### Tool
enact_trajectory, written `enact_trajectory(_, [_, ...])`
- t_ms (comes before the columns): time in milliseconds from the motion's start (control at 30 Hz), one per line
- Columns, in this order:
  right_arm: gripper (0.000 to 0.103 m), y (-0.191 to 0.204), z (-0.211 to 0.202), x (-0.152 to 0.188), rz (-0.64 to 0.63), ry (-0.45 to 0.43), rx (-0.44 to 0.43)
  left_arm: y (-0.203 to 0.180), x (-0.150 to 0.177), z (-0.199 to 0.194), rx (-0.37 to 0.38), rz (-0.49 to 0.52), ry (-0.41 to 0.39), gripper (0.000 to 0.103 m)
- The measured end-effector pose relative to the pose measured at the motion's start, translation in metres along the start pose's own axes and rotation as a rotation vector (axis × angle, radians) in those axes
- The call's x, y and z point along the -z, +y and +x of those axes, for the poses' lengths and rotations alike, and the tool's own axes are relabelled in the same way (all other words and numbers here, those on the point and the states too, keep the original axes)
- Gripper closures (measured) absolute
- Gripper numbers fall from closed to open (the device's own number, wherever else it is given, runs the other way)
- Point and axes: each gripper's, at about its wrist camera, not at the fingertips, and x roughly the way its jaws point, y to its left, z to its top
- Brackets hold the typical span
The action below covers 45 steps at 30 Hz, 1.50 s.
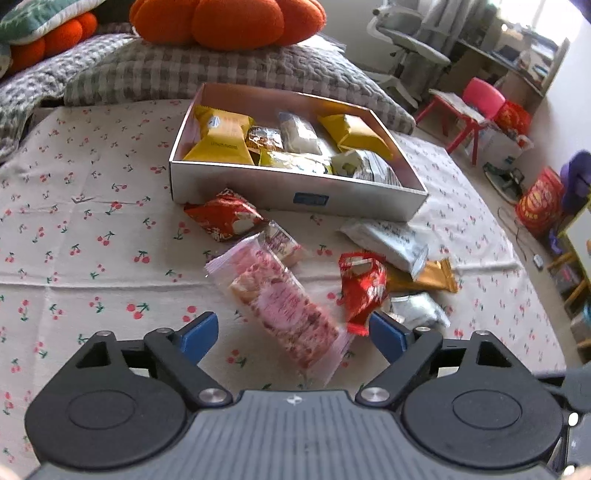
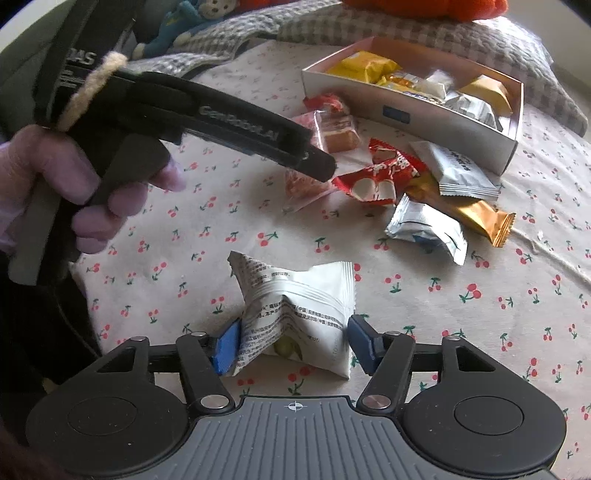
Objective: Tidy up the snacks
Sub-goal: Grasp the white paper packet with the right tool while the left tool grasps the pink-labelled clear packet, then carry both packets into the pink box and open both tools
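A long pink snack packet (image 1: 284, 306) lies on the cherry-print cloth between the blue pads of my left gripper (image 1: 293, 338). The pads stand apart from it, so that gripper is open. Beyond it is an open white box (image 1: 258, 184) with several yellow and white snacks inside. In the right wrist view a crumpled white snack packet (image 2: 295, 302) sits between the pads of my right gripper (image 2: 295, 347). Both pads press its sides and the packet buckles upward. The box (image 2: 351, 96) is far off at the upper right.
Loose snacks lie near the box: two red packets (image 1: 225, 218) (image 1: 364, 288), a white one (image 1: 388, 240), a gold bar (image 1: 432, 280) and a silver pack (image 1: 417, 310). A hand (image 2: 92, 192) holding the other gripper's handle fills the left of the right wrist view. Checked bedding and orange cushions (image 1: 229, 22) lie behind the box.
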Motion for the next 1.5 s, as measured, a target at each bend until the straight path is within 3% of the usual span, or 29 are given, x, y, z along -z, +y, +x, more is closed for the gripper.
enact_trajectory(200, [0.046,-0.002,-0.006,-0.001,0.003,-0.016,-0.008,0.004,-0.005,0.005,0.005,-0.094,-0.006,0.039])
enact_trajectory(333, [0.038,-0.002,-0.004,-0.001,0.008,-0.012,-0.015,0.008,-0.006,0.008,-0.013,-0.144,-0.007,0.049])
enact_trajectory(400, [0.031,-0.001,-0.001,-0.001,0.008,0.006,-0.019,0.008,-0.007,0.008,-0.018,-0.146,-0.011,0.055])
enact_trajectory(700, [0.026,-0.004,0.005,-0.003,0.035,0.016,-0.016,0.010,-0.006,0.005,-0.022,-0.101,0.002,0.073])
enact_trajectory(933, [0.029,0.001,0.012,-0.005,-0.006,-0.003,0.029,0.010,-0.005,0.003,-0.030,-0.055,0.030,0.074])
enact_trajectory(1133, [0.054,-0.003,0.010,-0.009,-0.012,-0.027,0.024,0.012,-0.008,-0.008,-0.033,-0.033,0.022,0.074])
enact_trajectory(1500, [0.059,-0.005,-0.010,-0.021,0.021,-0.100,-0.045,0.012,-0.024,-0.027,-0.034,0.007,-0.028,0.074])
